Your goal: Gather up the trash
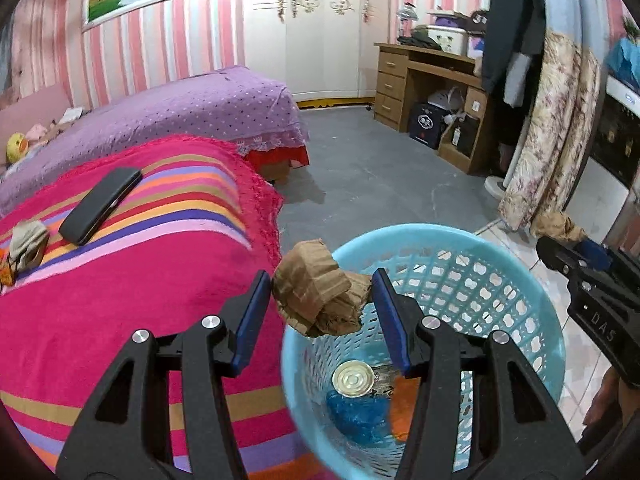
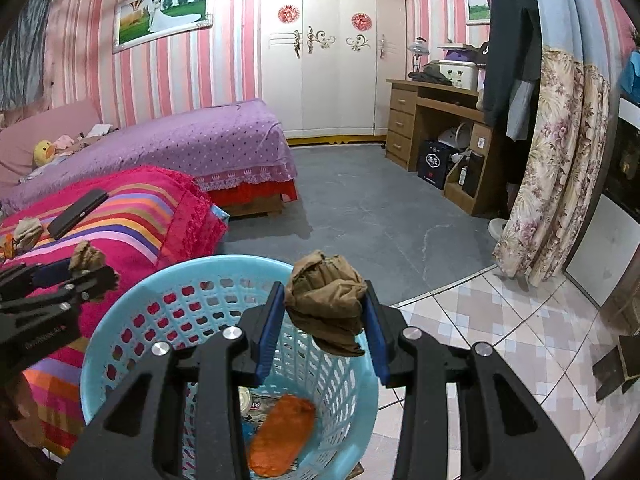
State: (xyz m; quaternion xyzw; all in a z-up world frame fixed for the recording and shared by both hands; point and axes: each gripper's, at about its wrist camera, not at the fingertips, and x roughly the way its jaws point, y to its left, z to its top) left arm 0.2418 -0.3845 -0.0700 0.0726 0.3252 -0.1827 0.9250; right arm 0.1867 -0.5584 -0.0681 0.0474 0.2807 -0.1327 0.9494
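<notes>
Step in hand, by judgement: transfer to the bin. The left gripper (image 1: 322,300) is clamped on a crumpled brown paper wad (image 1: 320,290), pads pressing both sides; the right gripper (image 2: 325,310) is clamped on a second brown paper ball (image 2: 326,300) in the same manner. The blue perforated basket (image 1: 516,264) sits directly below and ahead of both tools: the left load hangs above the near-left rim, partly over the bed edge, while the right load hangs over the rim on the floor side. Inside the basket, below the fingers, lie a round metal lid (image 1: 354,378), a blue wrapper (image 1: 360,416) and an orange packet (image 2: 282,434), so earlier collection appears done. The next move calls for bringing each wad fully inside the rim line before parting the jaws; the left one in particular needs to go further toward the basket centre, or the paper may drop onto the blanket. Beyond the left gripper, to its left, a striped pink blanket (image 1: 140,300) carries a black phone (image 1: 100,206) and another crumpled scrap (image 1: 26,244), likely still to be collected. Further ahead are a purple bedspread (image 1: 180,116), grey floor (image 1: 372,168), a white wardrobe (image 1: 320,40), a wooden desk (image 1: 404,76) and a floral curtain (image 1: 548,128); pale tiles lie to the right.
</notes>
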